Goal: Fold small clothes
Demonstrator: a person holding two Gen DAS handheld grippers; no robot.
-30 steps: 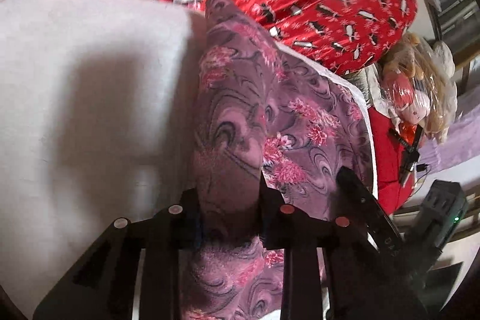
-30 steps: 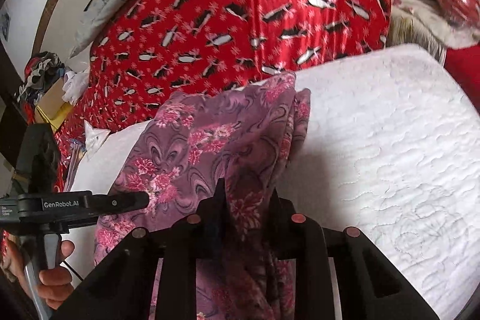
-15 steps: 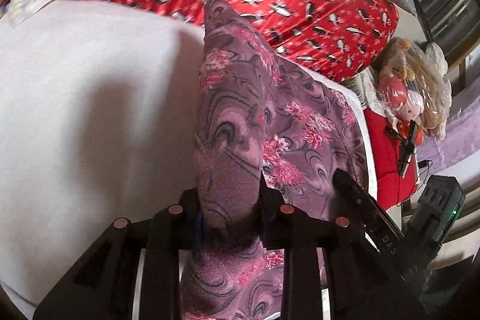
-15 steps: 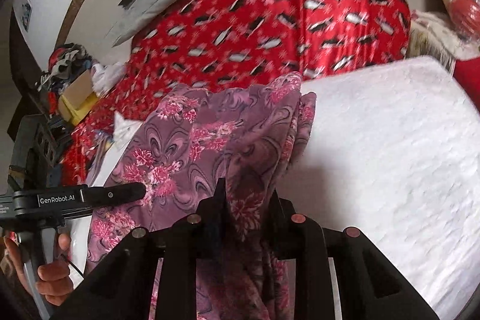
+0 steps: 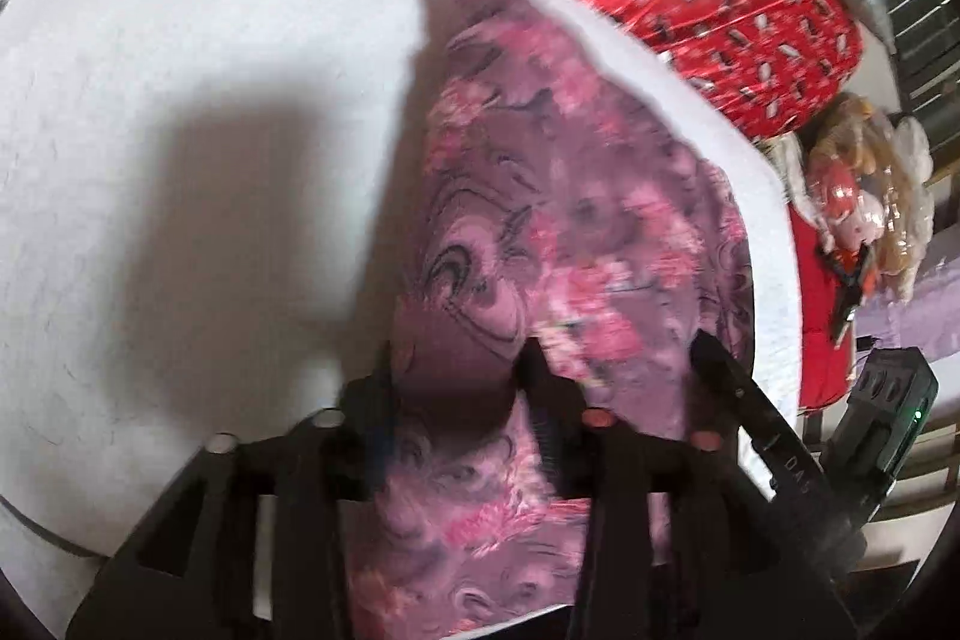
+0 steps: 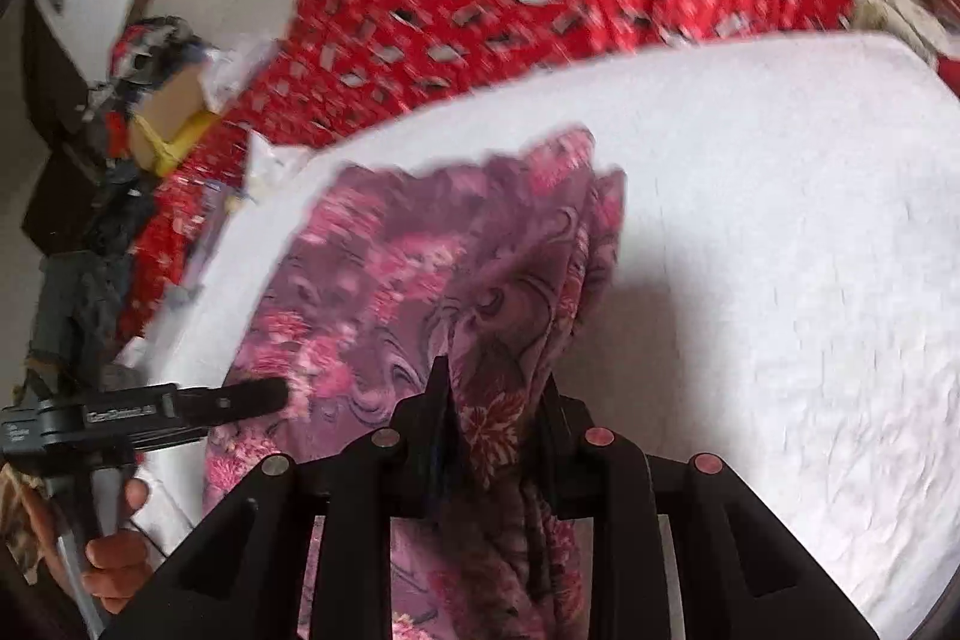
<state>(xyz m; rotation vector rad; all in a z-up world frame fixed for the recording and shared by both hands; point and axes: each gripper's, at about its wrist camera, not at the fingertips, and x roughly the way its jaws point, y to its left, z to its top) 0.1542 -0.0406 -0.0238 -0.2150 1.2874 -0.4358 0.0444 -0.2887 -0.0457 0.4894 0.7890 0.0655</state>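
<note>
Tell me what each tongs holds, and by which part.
Both hold the same garment. The left tongs pinch a bunched edge at one end; the right tongs pinch a bunched fold at the other.

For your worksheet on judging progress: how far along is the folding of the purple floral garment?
Done: the purple floral garment is picked up, the left gripper and right gripper each pinching an edge in closed jaws. In hand: it hangs over the white quilted surface, its far end touching down. Left: no finished, flat fold shows yet; it must be laid down, folded and released.
</note>
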